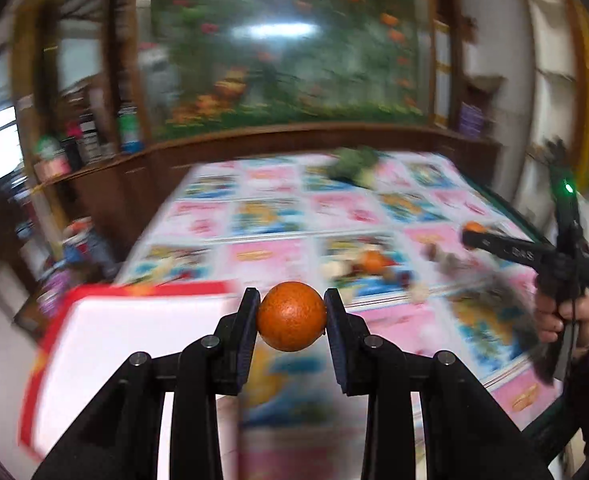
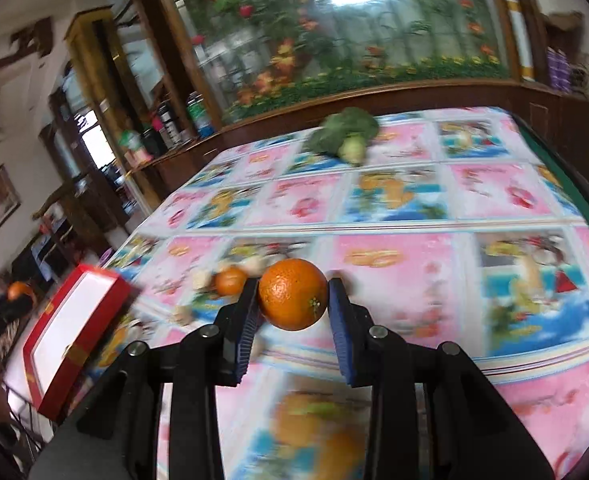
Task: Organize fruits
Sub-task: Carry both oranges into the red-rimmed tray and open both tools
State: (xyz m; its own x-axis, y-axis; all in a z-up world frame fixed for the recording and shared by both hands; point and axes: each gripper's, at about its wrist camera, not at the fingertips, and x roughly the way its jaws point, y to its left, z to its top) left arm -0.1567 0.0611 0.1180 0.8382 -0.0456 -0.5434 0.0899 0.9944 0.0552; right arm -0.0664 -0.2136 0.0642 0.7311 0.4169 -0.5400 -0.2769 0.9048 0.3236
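The left tongs [image 1: 291, 312] are held level above the near left part of the table [image 1: 374, 208], pointing away over the cloth toward the far wall, and they are clenched on an orange [image 1: 291, 316] caught between the two fingertips. That orange is round with no clear long axis; its paler dimple faces the camera and slightly down. Just left of and below these tongs lies a red box [image 1: 106, 344] with a white inside, blurred. Ahead of them, a little to the right, a small orange [image 1: 371, 261] sits on the table among pale, blurred bits that I cannot identify; further ahead lies a green vegetable [image 1: 354, 164]. Far to their right a hand [image 1: 566, 320] in a dark sleeve grips the handle of the right tongs [image 1: 472, 232], which point leftward across the table with something orange at the tip. In the right wrist view the right tongs [image 2: 293, 296] are tilted, the table sloping across the frame, and they grasp a second orange [image 2: 293, 294] between blue-padded fingertips; its green stem end faces the camera, low and to the right. Just left of these tongs is the small orange [image 2: 230, 280], further left the box [image 2: 74, 336], and well ahead the vegetable [image 2: 344, 132].
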